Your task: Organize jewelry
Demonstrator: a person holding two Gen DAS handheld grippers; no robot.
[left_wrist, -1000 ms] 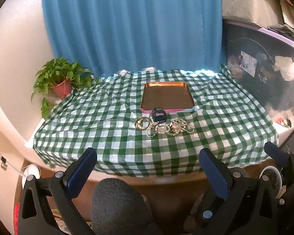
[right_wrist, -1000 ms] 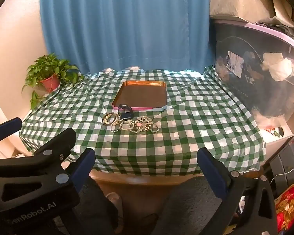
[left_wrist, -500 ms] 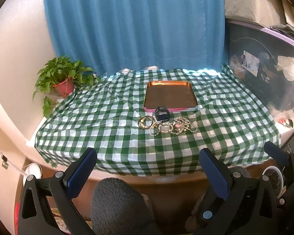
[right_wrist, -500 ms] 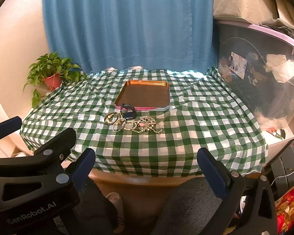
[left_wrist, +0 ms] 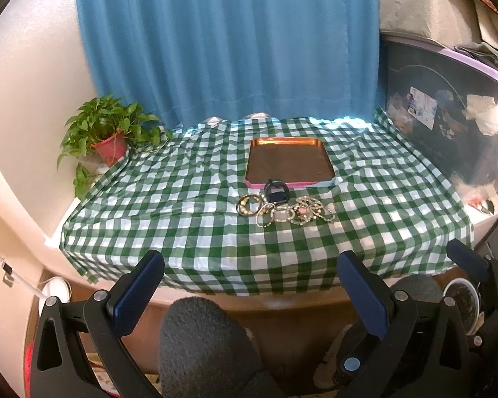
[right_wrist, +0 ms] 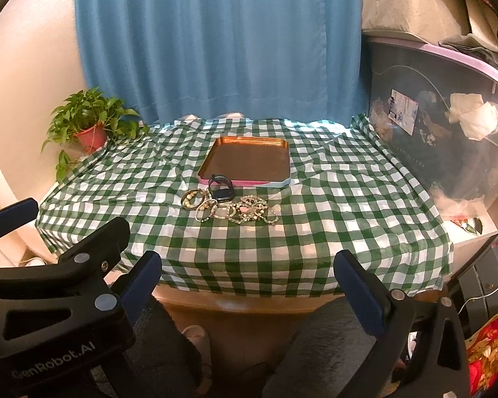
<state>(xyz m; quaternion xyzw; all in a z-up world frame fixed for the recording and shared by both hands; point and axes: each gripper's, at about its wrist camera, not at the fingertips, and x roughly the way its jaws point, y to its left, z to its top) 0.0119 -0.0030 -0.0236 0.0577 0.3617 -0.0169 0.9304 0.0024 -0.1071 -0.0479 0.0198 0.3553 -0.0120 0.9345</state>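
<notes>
A heap of beaded bracelets (left_wrist: 284, 210) (right_wrist: 230, 210) lies mid-table on the green checked cloth, with a dark smartwatch (left_wrist: 276, 192) (right_wrist: 220, 187) at its far edge. Just behind stands a copper tray (left_wrist: 289, 144) (right_wrist: 249, 142) with a pink and pale blue rim, nothing in it. My left gripper (left_wrist: 250, 290) is open, held below and in front of the table's near edge. My right gripper (right_wrist: 249, 287) is open too, at about the same distance. The left gripper's body shows at the lower left of the right wrist view.
A potted green plant (left_wrist: 108, 134) (right_wrist: 88, 126) stands at the table's far left corner. A blue curtain (left_wrist: 229, 43) hangs behind. A large clear storage bin (left_wrist: 448, 122) (right_wrist: 448, 132) lines the right side. A person's dark-trousered legs (left_wrist: 202, 348) are below the grippers.
Both grippers have risen and drifted slightly, so the table and jewelry sit a little lower and closer in both views. The jaws stay open and nothing on the table has moved.
</notes>
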